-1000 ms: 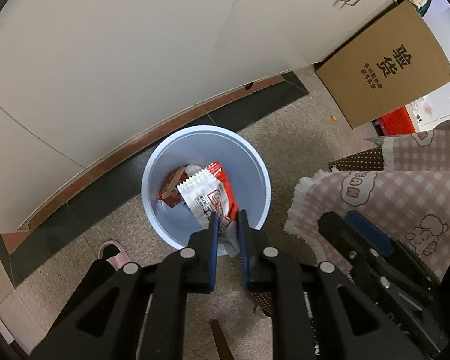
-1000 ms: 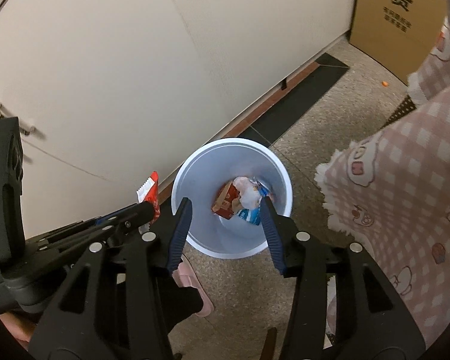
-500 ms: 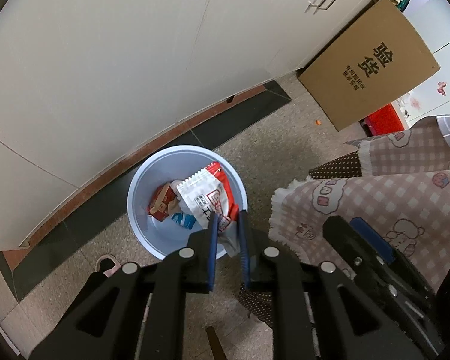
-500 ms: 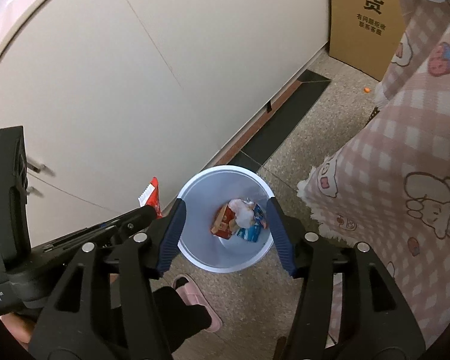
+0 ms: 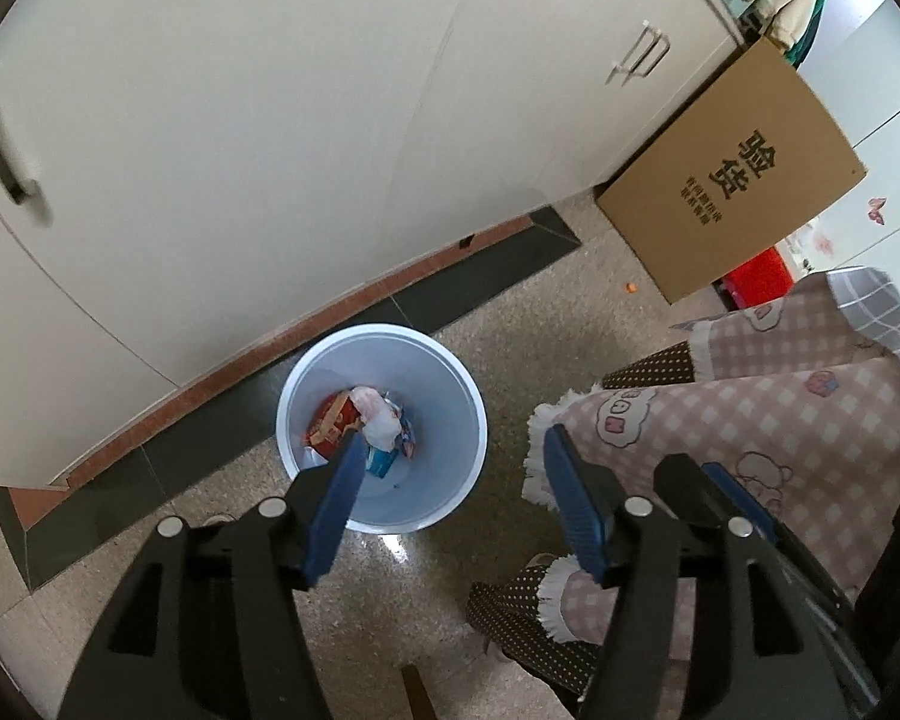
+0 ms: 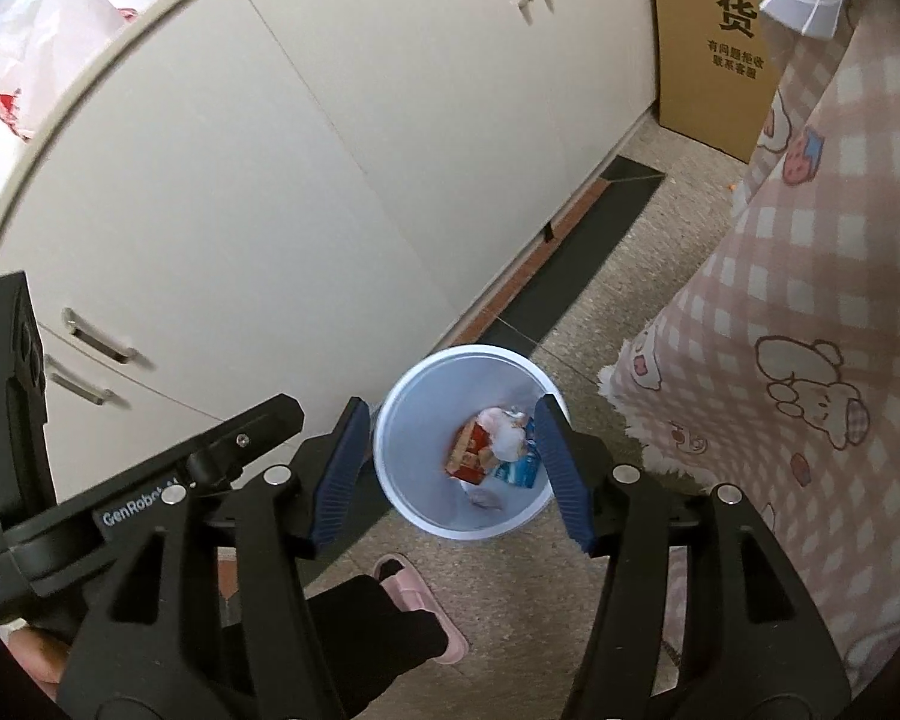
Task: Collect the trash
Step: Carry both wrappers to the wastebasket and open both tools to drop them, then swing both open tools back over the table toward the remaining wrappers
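The left gripper (image 5: 450, 480) stands wide with nothing between its blue pads; its jaws have just been opening, and no wrapper hangs from them. The right gripper (image 6: 450, 468) is likewise wide and empty, its jaws having opened a little further too. Both point steeply down at the pale blue bin (image 5: 468, 420), which sits on the speckled floor (image 5: 540, 330) just in front of the cream cabinet doors (image 5: 270, 120).

The trash (image 5: 366, 426) lies at the bottom of the bin: a red carton, a crumpled white wad and a blue-and-white wrapper, bunched toward the bin's left wall in the left wrist view and lower centre in the right wrist view (image 6: 492, 450). A small greyish scrap shows near the bin's lower wall in the right wrist view (too small to name).

The relation that matters: the bin lies directly below and ahead of both grippers, framed almost squarely between the right gripper's jaws, while in the left view it sits under the left jaw, off to the left of the gap. So the drop looks done, and the bin itself needs nothing more. Any further trash is not in sight here; the pink checked cloth (image 6: 810, 330) fills the right of both frames, and a cardboard box (image 5: 732, 174) leans at upper right. A pink slipper (image 6: 420, 594) sits low in the right view, below the bin.
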`<state>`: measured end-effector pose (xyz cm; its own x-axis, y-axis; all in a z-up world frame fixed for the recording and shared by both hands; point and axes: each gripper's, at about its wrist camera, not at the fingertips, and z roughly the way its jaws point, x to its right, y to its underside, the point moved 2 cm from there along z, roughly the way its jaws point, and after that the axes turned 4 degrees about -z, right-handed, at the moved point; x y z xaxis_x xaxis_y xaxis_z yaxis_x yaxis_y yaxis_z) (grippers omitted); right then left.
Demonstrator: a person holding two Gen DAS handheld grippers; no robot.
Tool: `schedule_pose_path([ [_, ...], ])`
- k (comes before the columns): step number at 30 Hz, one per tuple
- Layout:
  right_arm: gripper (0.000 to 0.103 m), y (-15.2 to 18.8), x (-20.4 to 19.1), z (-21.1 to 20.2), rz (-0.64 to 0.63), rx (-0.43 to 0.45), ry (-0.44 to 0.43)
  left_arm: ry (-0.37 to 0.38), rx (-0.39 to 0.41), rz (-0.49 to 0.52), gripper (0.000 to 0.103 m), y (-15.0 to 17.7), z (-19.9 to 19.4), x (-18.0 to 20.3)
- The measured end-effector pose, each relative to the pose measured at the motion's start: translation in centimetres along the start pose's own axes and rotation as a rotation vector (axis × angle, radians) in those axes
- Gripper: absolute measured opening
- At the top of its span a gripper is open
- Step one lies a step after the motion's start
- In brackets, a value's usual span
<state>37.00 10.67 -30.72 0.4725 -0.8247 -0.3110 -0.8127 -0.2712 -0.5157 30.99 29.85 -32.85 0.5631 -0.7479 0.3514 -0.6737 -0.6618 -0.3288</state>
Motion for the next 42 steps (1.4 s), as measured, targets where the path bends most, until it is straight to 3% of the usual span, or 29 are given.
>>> schedule_pose_path([
  [8, 0.057, -0.4, -3.1, -5.3, 0.001, 0.056, -0.111, -0.023, 0.129, 0.024, 0.062, 0.2, -7.6, 0.2],
  [12, 0.058, -1.2, -4.6, -10.6, -0.033, 0.153, -0.145, -0.009, 0.244, 0.058, 0.062, 0.8, -12.9, 2.4],
  [17, 0.061, -1.4, -4.0, -16.8, -0.060, 0.272, -0.116, 0.058, 0.311, 0.117, 0.065, 1.6, -17.1, 6.5],
  [20, 0.063, -1.1, -1.9, -21.1, -0.086, 0.345, -0.049, 0.102, 0.328, 0.182, 0.068, 2.7, -18.4, 10.2],
  [25, 0.065, -0.1, 3.9, -26.0, -0.069, 0.393, 0.102, 0.164, 0.315, 0.310, 0.070, 5.4, -18.6, 16.6],
  [35, 0.065, 3.7, 16.9, -29.6, -0.031, 0.292, 0.405, 0.255, 0.203, 0.528, 0.070, 10.9, -15.2, 28.6],
  [40, 0.065, 4.3, 21.6, -28.5, -0.031, 0.203, 0.429, 0.272, 0.148, 0.619, 0.070, 12.7, -12.9, 32.7],
  [42, 0.065, 4.2, 22.7, -28.0, -0.036, 0.186, 0.389, 0.268, 0.138, 0.643, 0.070, 13.0, -12.1, 33.9],
])
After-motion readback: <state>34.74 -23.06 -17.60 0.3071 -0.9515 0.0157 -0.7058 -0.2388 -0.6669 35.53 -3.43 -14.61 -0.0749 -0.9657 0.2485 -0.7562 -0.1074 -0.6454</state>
